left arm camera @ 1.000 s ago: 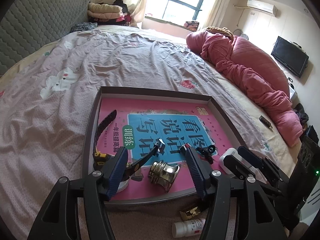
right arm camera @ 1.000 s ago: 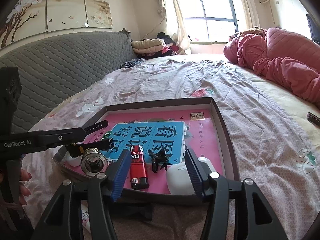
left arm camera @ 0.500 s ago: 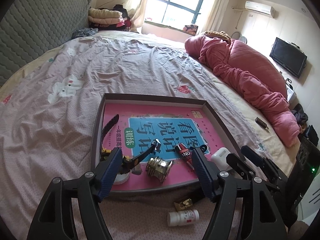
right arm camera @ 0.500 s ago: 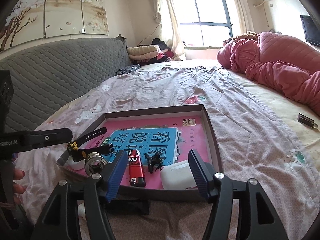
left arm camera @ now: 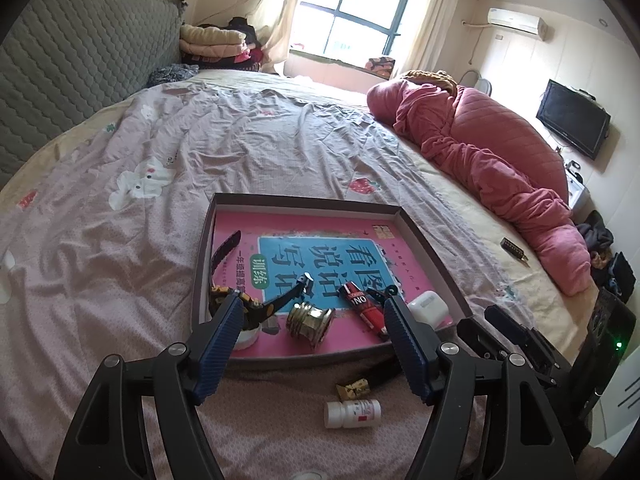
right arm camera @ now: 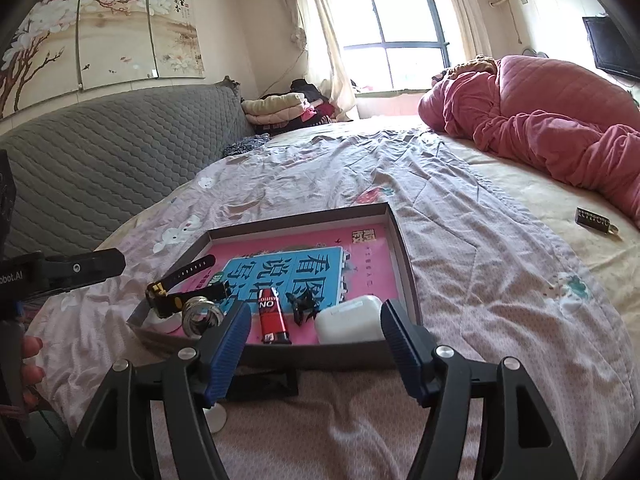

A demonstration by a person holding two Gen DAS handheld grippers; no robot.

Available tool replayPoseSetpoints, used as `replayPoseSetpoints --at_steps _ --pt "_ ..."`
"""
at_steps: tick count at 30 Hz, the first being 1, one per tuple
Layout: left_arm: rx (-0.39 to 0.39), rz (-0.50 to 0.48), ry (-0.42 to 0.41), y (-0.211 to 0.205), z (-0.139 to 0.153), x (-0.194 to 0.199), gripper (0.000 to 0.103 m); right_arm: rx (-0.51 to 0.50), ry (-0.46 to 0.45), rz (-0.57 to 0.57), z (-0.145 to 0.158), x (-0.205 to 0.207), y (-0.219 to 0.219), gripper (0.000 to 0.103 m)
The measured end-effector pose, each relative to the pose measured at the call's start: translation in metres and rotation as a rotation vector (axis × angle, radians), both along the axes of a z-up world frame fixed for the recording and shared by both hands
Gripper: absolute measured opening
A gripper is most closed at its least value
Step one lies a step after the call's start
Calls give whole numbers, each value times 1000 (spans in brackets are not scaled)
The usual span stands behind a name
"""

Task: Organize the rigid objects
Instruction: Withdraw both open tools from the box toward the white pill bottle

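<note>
1. In the left wrist view, the left tongs (left arm camera: 314, 334) fill the lower middle of the frame, spread wide with nothing between the blue pads, which hang above the near edge of the tray (left arm camera: 434, 254).
2. The shallow brown tray lies on the bed (left arm camera: 120, 240) in the middle of the frame, lined by a pink and blue book (left arm camera: 320, 252).
3. Along the tray's near side, left to right: a black and yellow watch (left arm camera: 240, 300) over a small white round thing, a brass fitting (left arm camera: 310, 320), a red lighter (left arm camera: 364, 308), a small black clip (left arm camera: 386, 292) and a white earbud case (left arm camera: 428, 306).
4. Below the tray, on the sheet, lie a gold-wrapped piece (left arm camera: 354, 386) and a white pill bottle (left arm camera: 352, 414) on its side.
5. In the right wrist view, the right tongs (right arm camera: 316, 322) sit low in the middle, jaws opening and empty, framing the lighter and case.
6. At the right edge of that view, a dark small bar (right arm camera: 594, 218) rests beside a pink quilt (right arm camera: 560, 120).
</note>
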State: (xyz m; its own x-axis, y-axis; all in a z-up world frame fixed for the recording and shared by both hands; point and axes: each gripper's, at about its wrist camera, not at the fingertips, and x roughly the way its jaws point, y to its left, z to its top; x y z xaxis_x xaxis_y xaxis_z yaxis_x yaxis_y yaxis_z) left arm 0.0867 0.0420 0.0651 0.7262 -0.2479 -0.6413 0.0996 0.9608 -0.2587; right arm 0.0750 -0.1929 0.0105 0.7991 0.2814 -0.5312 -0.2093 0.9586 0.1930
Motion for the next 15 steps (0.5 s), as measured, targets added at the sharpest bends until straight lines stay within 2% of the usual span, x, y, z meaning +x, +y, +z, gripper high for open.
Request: replayPoseSetpoints --at_steps 5,15 --pt "-1 -12 7 -5 -2 -12 74 15 10 -9 3 -10 -5 67" --pt "13 -53 72 -21 -23 -32 75 3 23 -20 4 -25 -10 67"
